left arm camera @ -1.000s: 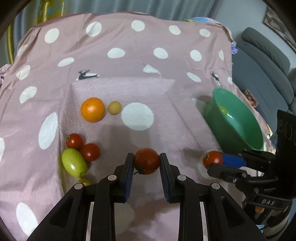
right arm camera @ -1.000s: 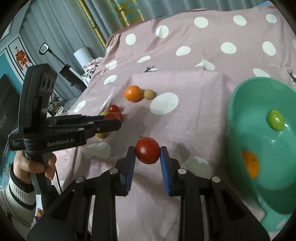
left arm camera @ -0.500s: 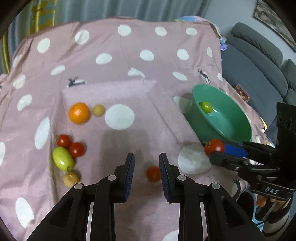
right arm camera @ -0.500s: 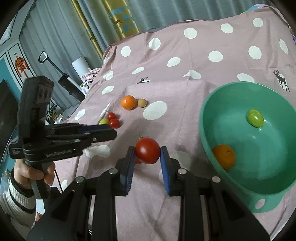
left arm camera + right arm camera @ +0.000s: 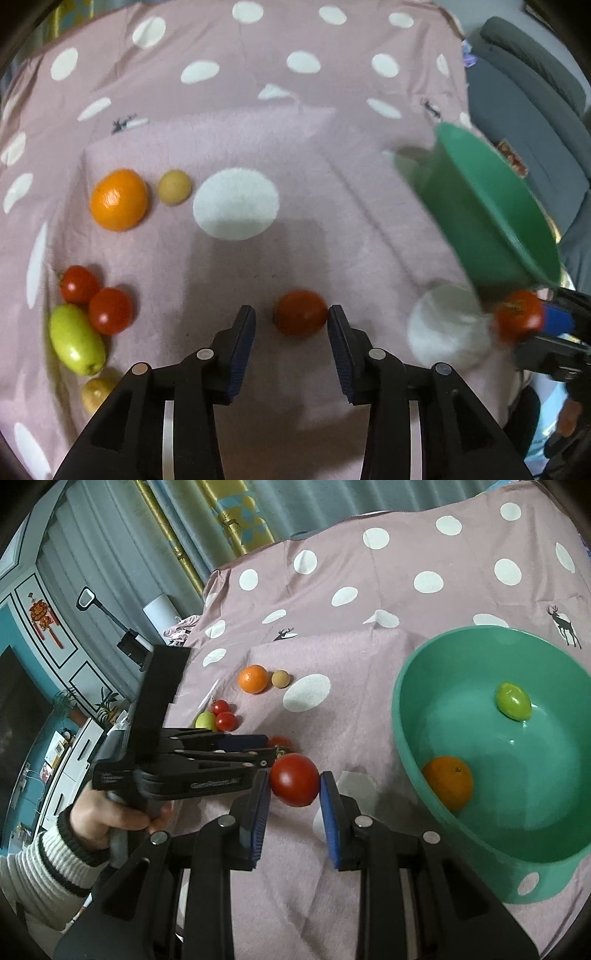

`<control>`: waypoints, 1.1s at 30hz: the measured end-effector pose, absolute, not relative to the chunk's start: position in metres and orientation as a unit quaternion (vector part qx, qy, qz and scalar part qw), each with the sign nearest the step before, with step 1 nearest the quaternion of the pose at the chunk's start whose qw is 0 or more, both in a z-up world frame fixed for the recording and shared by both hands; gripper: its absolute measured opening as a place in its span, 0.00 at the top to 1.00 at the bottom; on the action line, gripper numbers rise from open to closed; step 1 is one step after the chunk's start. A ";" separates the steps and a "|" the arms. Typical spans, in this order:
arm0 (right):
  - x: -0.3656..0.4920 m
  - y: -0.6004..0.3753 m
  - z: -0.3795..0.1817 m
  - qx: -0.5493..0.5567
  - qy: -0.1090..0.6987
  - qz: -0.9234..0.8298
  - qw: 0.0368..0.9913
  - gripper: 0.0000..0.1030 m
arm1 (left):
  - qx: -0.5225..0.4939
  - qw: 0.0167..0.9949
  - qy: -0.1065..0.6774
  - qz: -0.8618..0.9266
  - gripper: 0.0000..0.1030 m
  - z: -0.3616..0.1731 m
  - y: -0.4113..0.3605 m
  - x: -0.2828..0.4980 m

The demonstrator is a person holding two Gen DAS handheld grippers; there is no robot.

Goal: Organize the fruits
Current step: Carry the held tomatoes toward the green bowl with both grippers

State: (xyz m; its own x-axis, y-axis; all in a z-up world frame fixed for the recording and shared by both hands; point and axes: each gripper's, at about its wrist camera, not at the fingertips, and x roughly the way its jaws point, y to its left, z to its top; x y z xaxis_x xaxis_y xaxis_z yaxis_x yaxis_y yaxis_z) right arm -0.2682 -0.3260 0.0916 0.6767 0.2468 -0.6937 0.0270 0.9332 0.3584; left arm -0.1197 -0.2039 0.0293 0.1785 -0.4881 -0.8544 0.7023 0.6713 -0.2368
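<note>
My right tongs [image 5: 291,797] grip a tomato [image 5: 294,780] beside the green bowl [image 5: 413,760]. My left tongs [image 5: 291,325], just opening, straddle another tomato [image 5: 301,313] near the bed's front edge; next I must close on it.

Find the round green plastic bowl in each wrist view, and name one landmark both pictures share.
Left wrist: green plastic bowl at the right edge, blurred, seen from its side.
Right wrist: bowl fills the right half, interior showing.
Shared landmark: the orange on the cloth.
</note>
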 end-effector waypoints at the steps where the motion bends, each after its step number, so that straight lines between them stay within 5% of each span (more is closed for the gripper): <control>1: -0.268 -0.327 0.091 0.173 0.397 0.060 0.899 0.73 | 0.106 0.764 0.499 -0.394 0.62 0.030 -0.204 -0.120; 14: -0.263 -0.329 0.084 0.181 0.399 0.060 0.897 0.73 | 0.084 0.758 0.505 -0.404 0.70 0.034 -0.220 -0.095; 16: -0.263 -0.329 0.084 0.181 0.398 0.061 0.897 0.73 | 0.099 0.774 0.488 -0.391 0.67 0.037 -0.226 -0.090; 19: -0.262 -0.328 0.083 0.182 0.397 0.063 0.897 0.73 | 0.095 0.774 0.495 -0.384 0.49 0.034 -0.237 -0.074; 25: -0.256 -0.326 0.083 0.182 0.395 0.075 0.897 0.73 | 0.088 0.764 0.491 -0.410 0.49 0.029 -0.258 -0.057; 33: -0.248 -0.324 0.081 0.182 0.392 0.086 0.898 0.73 | 0.117 0.755 0.497 -0.411 0.64 0.030 -0.249 -0.063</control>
State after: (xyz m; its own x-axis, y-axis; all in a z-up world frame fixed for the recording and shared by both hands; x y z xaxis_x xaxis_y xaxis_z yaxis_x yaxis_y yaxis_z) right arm -0.2484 -0.3237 0.0812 0.6780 0.2969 -0.6724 -0.0116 0.9190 0.3941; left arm -0.0633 -0.2495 0.0296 0.1674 -0.5045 -0.8471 0.7371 0.6346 -0.2323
